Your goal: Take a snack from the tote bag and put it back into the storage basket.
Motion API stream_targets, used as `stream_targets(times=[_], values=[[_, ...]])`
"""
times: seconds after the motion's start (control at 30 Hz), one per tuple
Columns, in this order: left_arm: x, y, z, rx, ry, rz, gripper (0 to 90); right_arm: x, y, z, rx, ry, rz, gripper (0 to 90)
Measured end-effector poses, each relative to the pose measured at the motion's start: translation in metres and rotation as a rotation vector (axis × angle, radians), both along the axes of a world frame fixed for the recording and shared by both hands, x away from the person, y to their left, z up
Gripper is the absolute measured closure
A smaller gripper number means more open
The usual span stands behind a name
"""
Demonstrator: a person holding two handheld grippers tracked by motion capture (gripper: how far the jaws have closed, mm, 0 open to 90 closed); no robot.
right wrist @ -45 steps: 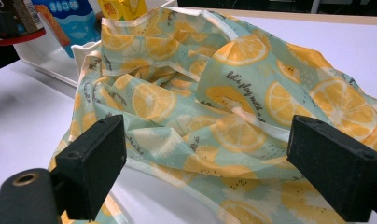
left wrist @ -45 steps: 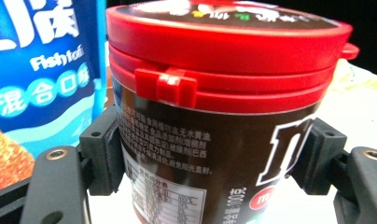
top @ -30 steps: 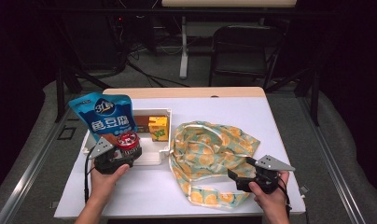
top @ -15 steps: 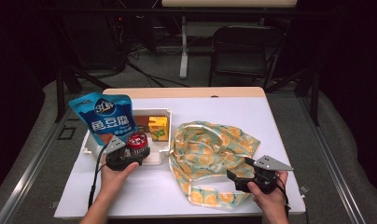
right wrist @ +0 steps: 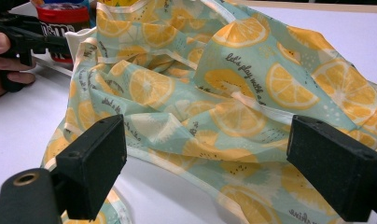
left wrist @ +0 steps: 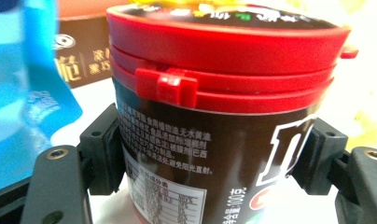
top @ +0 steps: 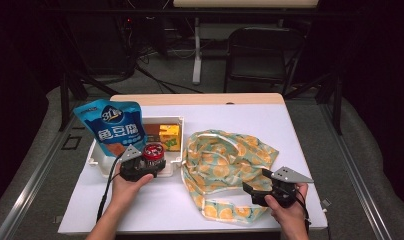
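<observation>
1. Left gripper (left wrist: 210,182) is clamped around the red-lidded jar (left wrist: 219,116), held at the white tray's (top: 176,120) front rim.
2. Right gripper (right wrist: 205,168) hangs unclenched beside the orange-print bag (top: 230,165).
3. Best kept upright, carried across to the bag.

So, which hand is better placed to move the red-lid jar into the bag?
Left: the left gripper already clamps the red-lid jar. The right gripper stands open at the lemon-print bag.

The upright blue pouch (top: 111,126) and yellow carton (top: 169,136) crowd the white tray (top: 176,167); the table's (top: 300,125) far right lies open.
</observation>
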State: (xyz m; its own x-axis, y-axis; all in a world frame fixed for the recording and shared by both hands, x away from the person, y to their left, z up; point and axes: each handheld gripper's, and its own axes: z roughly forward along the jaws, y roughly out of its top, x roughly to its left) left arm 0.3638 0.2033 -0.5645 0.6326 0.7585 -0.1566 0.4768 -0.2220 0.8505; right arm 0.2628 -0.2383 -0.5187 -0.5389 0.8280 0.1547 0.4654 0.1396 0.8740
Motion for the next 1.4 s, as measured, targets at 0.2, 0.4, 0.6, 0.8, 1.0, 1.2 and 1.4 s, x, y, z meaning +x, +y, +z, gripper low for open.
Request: stream_targets(times=[0.2,0.4,0.6,0.8,1.0,1.2,1.4], values=[[0.003,-0.004,-0.001,0.036,0.031,-0.005,25.5,0.000,0.000,-0.001,0.003,0.003,0.000,11.9],[0.002,-0.002,-0.001,0.024,0.042,0.006,24.0,0.000,0.001,-0.002,-0.002,0.002,-0.002,11.9],[-0.014,0.010,0.014,-0.022,-0.011,0.024,16.9,0.000,0.002,-0.002,0.000,0.001,0.002,11.9],[-0.042,0.029,0.032,-0.057,-0.078,0.098,31.5,0.001,-0.001,-0.001,0.002,0.000,0.003,11.9],[-0.050,0.032,0.033,-0.117,-0.062,0.054,90.0,0.002,0.001,-0.001,-0.003,0.002,0.005,11.9],[-0.042,0.016,0.022,-0.033,-0.012,0.080,90.0,0.002,0.003,-0.003,-0.005,0.008,0.008,11.9],[-0.032,0.020,0.020,-0.023,0.008,0.163,90.0,0.001,0.002,-0.003,0.002,0.001,0.001,11.9]])
